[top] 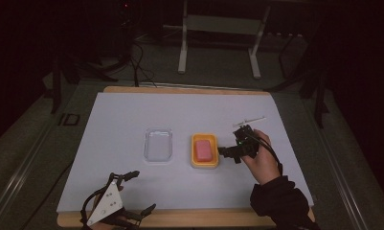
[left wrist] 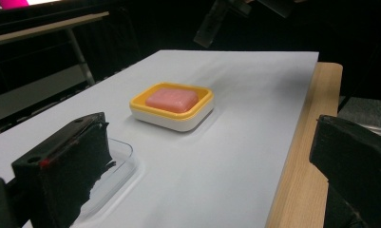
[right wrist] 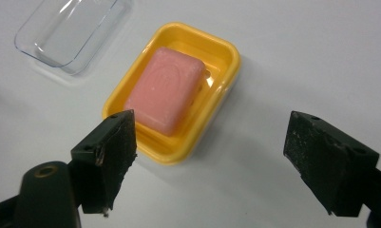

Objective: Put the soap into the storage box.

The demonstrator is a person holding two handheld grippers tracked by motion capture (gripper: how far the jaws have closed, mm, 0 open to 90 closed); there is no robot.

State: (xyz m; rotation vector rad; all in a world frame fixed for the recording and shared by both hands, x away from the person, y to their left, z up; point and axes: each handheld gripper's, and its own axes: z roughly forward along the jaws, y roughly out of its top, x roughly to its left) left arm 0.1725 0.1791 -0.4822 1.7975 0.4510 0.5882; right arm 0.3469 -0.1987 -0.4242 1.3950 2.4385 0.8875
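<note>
A yellow soap dish (top: 204,164) holds a pink soap bar (top: 204,150) in the middle of the white sheet. A clear plastic lid (top: 158,145) lies flat just left of it. My right gripper (top: 226,153) is open beside the dish's right side, held in a hand. Its own view has the soap (right wrist: 164,90) and dish (right wrist: 219,90) just ahead of the spread jaws of the right gripper (right wrist: 216,156), with the lid (right wrist: 69,33) beyond. My left gripper (top: 141,192) is open at the near left edge, empty. Ahead of the left gripper (left wrist: 207,166) are the dish (left wrist: 178,121) and the lid (left wrist: 119,164).
The white sheet (top: 132,110) covers a wooden table whose edge (top: 180,218) shows at the front. A thin white stick-like object (top: 249,120) lies behind the right hand. A metal frame (top: 218,28) stands on the dark floor beyond the table.
</note>
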